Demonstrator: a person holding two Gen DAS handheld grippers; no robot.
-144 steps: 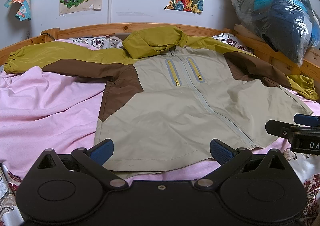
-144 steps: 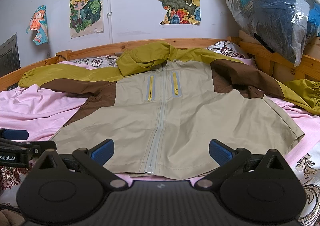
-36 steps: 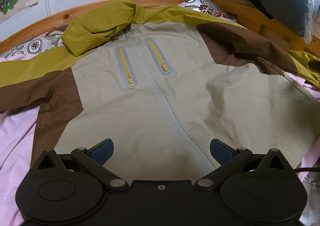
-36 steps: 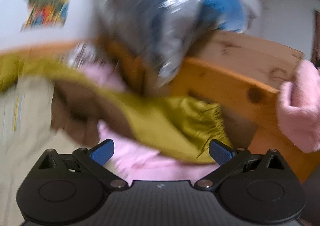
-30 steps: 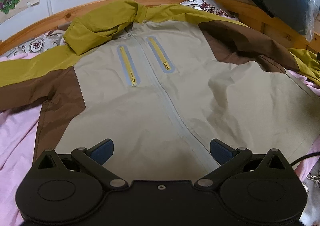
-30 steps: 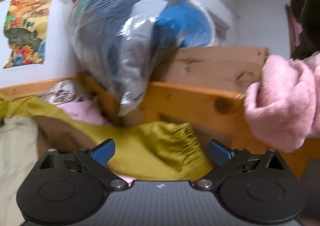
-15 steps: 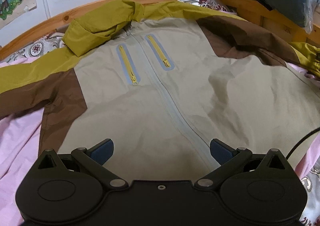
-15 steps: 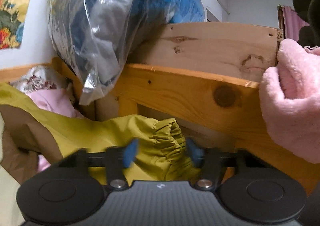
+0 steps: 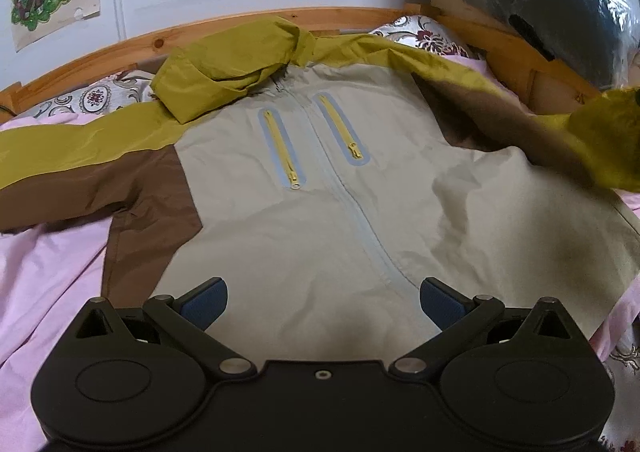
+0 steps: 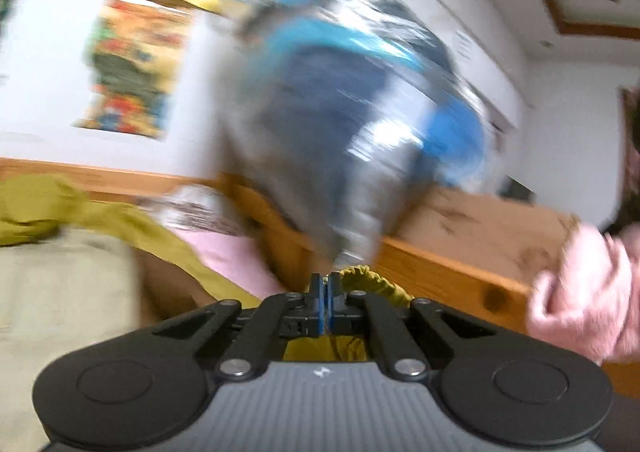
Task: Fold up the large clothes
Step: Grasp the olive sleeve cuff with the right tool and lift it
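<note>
The right gripper (image 10: 325, 304) is pinched tight on the green sleeve cuff (image 10: 370, 282) at the side of the bed, and the cuff looks lifted off the sheet. The step in hand seems to be bringing this sleeve in over the front of the jacket (image 9: 340, 219). To do it well, the cuff should be carried low and slow toward the middle zip, so the sleeve lands flat and straight and no air is trapped under it. The pinch should be kept firm, since the cloth looks thin and slippery. The right view is badly blurred, so how much cloth is caught between the blue pads cannot be told for sure. The left gripper (image 9: 322, 298) is held wide apart, with nothing in it, just above the bottom edge of the jacket; that edge could be pressed down so the body is not dragged along. The jacket is spread face up on the pink sheet (image 9: 52, 252), zipped shut. A pale tan front, brown sides, green sleeves and a green hood (image 9: 228, 63) can be seen, with two small yellow pocket zips. Some soft wrinkles are seen near the raised sleeve.
</note>
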